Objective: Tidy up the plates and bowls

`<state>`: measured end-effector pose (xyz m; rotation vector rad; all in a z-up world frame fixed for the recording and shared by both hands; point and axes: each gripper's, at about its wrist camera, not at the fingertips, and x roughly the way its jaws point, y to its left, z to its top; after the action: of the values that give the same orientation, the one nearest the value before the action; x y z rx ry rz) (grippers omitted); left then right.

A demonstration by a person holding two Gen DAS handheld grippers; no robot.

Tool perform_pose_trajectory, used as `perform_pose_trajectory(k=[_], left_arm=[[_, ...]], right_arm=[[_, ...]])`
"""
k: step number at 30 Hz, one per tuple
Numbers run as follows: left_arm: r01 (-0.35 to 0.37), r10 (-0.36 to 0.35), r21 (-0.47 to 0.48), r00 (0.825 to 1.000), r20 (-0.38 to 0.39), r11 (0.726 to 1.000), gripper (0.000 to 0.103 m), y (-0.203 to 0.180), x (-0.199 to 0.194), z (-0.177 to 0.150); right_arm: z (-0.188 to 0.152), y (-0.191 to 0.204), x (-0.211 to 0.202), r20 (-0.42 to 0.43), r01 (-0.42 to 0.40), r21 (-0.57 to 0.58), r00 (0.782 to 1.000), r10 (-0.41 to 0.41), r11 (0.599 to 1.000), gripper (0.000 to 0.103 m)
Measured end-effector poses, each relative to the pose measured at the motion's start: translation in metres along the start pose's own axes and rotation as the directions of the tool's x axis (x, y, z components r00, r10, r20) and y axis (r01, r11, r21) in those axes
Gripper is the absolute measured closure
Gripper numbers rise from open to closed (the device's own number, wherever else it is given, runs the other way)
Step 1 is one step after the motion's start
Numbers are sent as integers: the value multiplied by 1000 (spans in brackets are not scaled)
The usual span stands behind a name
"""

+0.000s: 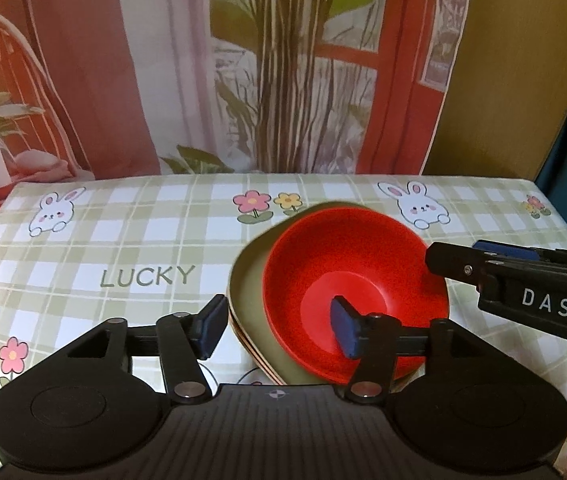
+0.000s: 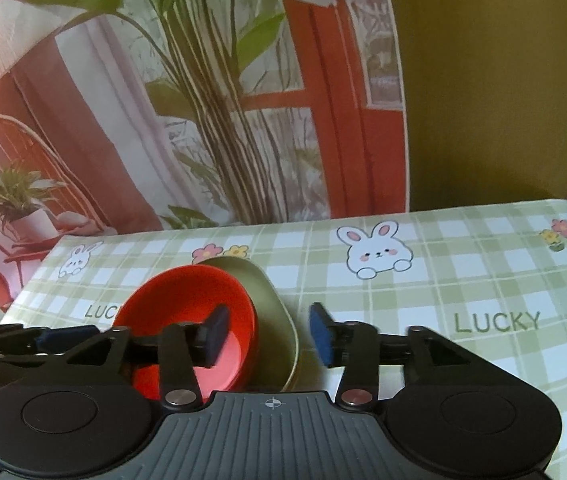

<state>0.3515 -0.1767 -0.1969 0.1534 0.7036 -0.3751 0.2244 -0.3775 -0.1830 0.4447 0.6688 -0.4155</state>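
Left wrist view: red bowl on stacked plates, table edge well beyond.

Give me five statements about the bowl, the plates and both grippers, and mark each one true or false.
1. The red bowl sits on the stack of plates. True.
2. The top plate is blue. False: it is olive green.
3. The left gripper is clamped on the bowl's rim. False: its jaws stand open, pressing on nothing.
4. The right gripper is open, with the near edge of the bowl and plates between its fingers. True.
5. The tablecloth is plain white. False: it is green checked, with rabbits, flowers and the word LUCKY.
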Motion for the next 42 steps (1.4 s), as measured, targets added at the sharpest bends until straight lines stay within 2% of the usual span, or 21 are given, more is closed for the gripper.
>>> perform_pose_trajectory(k=[4, 6, 10, 11, 14, 21, 24, 28, 32, 36, 42], left_arm=[[-3, 3, -9, 1000, 25, 1000, 36, 3, -12, 1], [4, -3, -17, 999, 40, 1000, 30, 5, -20, 2], [-5, 8, -37, 996, 93, 999, 27, 10, -39, 1], [-1, 6, -44, 994, 105, 999, 25, 12, -45, 1], [-5, 13, -58, 989, 149, 998, 22, 16, -62, -1], [-49, 69, -92, 971, 231, 995, 21, 23, -102, -8], [-95, 119, -100, 956, 269, 990, 21, 29, -121, -13], [-132, 150, -75, 939, 310, 988, 20, 34, -150, -12], [-172, 190, -82, 913, 361, 982, 16, 37, -191, -9], [-202, 232, -114, 874, 428, 973, 12, 37, -234, -10], [-238, 285, -157, 827, 485, 958, 12, 32, -290, -18]], right_arm=[[3, 4, -10, 16, -3, -16, 1000, 4, 1000, 41], [4, 8, -17, 25, -2, -28, 1000, 2, 1000, 33], [7, 12, -30, 36, 3, -25, 999, -3, 1000, 8], [8, 14, -34, 39, 3, -25, 999, -2, 1000, 4], [8, 18, -44, 40, 1, -36, 999, 1, 999, 1], [6, 31, -74, 66, 14, -73, 998, -9, 997, 1], [9, 35, -90, 88, 20, -65, 996, -14, 998, 1], [18, 41, -117, 137, 6, -63, 991, 3, 998, 1], [31, 51, -151, 196, -13, -72, 980, 27, 997, 1], [41, 60, -192, 254, -43, -91, 965, 65, 995, 0], [42, 77, -248, 320, -52, -146, 942, 97, 988, 0]])
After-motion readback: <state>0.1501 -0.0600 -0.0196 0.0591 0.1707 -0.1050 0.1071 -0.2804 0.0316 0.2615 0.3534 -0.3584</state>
